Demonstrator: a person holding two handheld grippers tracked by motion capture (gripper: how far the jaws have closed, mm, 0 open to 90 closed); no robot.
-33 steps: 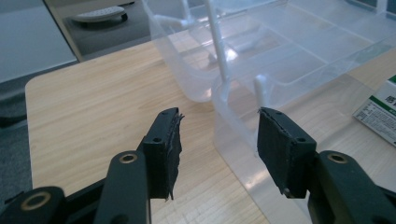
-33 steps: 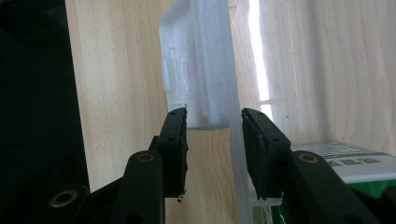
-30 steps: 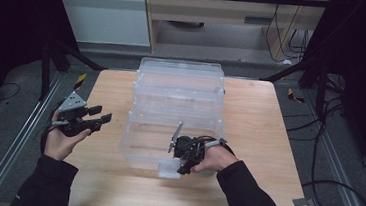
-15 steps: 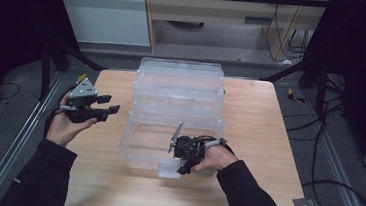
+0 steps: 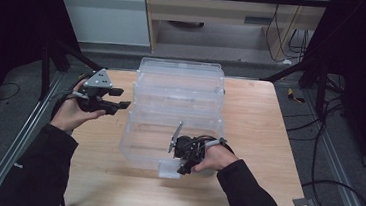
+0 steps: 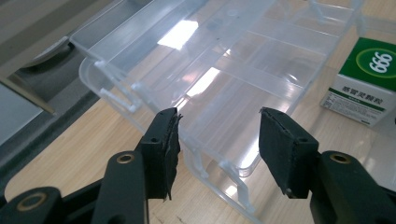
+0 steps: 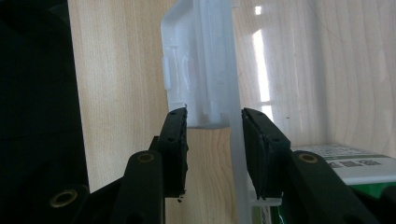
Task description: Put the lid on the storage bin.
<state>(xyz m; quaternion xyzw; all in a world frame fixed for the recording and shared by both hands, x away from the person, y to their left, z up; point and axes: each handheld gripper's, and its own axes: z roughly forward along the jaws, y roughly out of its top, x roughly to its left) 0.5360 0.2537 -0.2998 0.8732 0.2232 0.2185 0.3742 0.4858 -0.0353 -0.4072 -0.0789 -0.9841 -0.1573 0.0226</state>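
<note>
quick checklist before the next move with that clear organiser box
1. Right gripper on the front latch of the clear box: ok, its jaws straddle the latch and front wall; whether the pads press cannot tell.
2. Left gripper free: ok, jaws apart with nothing between them, and they have just been opening a little.
3. Left gripper lined up: ok, it hangs off the box's left side, pointing at its edge, apart from it.
4. Lid state: cannot tell whether it is latched or loose.
5. Contents: a green and white carton shows through the clear plastic; ok, lying flat.
6. Table around the box: ok.
</note>
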